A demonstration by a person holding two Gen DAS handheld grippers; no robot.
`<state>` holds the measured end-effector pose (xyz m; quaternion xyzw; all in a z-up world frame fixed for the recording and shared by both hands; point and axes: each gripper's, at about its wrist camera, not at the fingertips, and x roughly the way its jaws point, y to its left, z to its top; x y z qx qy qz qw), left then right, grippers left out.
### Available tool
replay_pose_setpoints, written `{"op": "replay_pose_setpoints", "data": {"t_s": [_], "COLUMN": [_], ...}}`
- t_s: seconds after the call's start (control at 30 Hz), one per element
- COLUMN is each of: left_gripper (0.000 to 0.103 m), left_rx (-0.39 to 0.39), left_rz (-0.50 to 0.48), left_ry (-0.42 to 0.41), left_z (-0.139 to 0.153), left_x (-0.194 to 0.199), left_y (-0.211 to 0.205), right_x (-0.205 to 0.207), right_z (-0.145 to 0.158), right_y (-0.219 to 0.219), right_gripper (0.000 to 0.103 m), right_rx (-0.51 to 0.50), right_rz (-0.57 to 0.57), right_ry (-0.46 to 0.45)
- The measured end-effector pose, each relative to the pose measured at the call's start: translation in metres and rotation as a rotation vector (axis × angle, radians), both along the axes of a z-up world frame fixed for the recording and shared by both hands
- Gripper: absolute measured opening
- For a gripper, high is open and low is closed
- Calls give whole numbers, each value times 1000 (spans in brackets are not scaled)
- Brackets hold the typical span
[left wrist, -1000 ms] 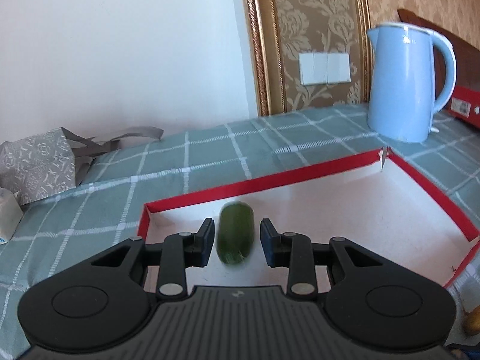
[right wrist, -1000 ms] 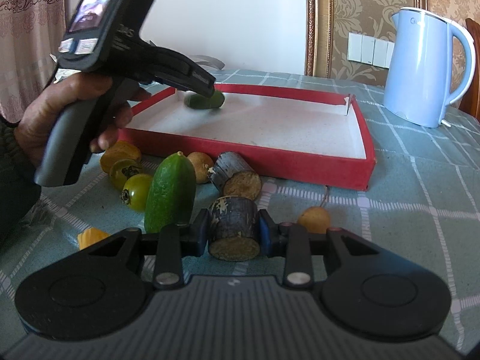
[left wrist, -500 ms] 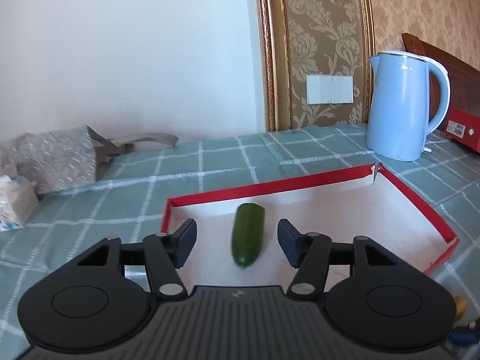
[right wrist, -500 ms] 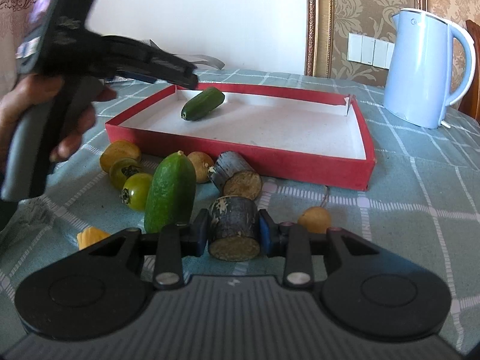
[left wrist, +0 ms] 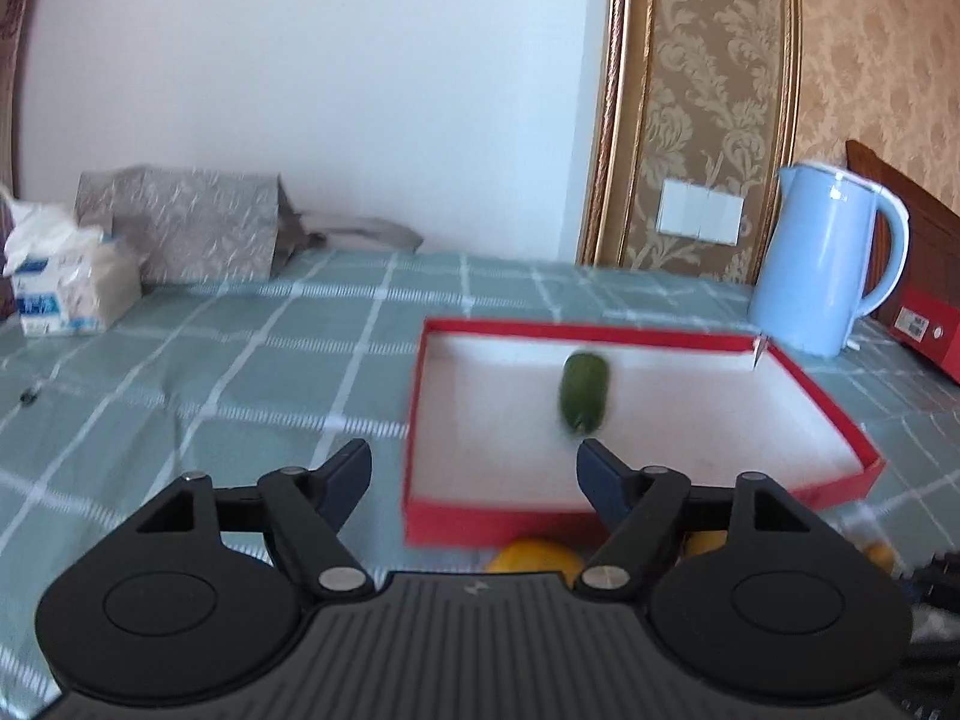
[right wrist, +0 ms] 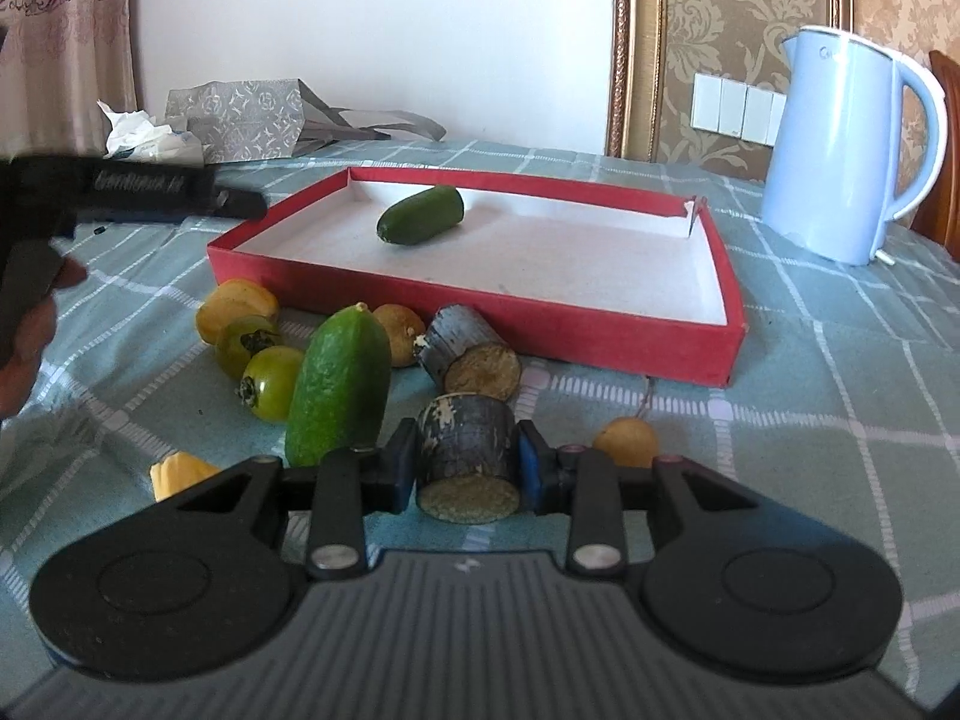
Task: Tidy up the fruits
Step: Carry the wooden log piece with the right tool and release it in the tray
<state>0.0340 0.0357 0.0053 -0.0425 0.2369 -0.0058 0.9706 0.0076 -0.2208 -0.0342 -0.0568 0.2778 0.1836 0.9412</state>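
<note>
One small cucumber (right wrist: 421, 215) lies in the red tray (right wrist: 474, 312), near its far left corner; the rest of the fruit sits on the cloth just in front of the tray. Risk: the dark cane chunk (right wrist: 467, 455) in the right gripper (right wrist: 467, 471) is round and short, so it could twist or slip out on the lift, or clip the tray wall. Right jaws are clamped on that chunk. Left gripper (left wrist: 474, 480) is opening, jaws wide, nothing between them.
</note>
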Motion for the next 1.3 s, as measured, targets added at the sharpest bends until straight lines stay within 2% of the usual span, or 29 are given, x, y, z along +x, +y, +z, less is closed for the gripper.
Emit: {"op": "replay_pose_setpoints", "data": {"t_s": [0.2,0.3,0.5,0.7,0.8,0.9,1.07,1.13,1.2,1.3], "left_gripper": [75,75,75,75,75,75,75,75,75,75], "left_rx": [-25,0,24,28,25,27,40,44,50,53], "left_rz": [-16,-24,-58,-68,-66,-67,-70,-71,-69,-67], "left_ry": [34,32,42,47,52,56,62,61,60,61], "left_z": [-6,-7,-8,-9,-9,-10,-11,-11,-11,-12], "left_x": [-3,-4,-5,-5,-4,-3,-2,-1,-2,-2], "left_y": [8,5,-4,-6,-5,-5,-8,-9,-10,-11], "right_x": [-5,0,19,57,89,122,138,135,131,118], "right_z": [13,22,35,56,54,45,29,26,30,42], "right_y": [-3,-4,-8,-3,3,6,13,12,9,2], "right_gripper": [32,32,32,32,32,32,32,45,74,75], "right_rx": [-5,-18,-30,-44,-74,-59,-72,-70,-63,-44], "right_rz": [-35,-45,-62,-96,-113,-135,-134,-139,-162,-182], "right_ry": [-54,-80,-105,-179,-162,-102,-53,-64,-93,-147]}}
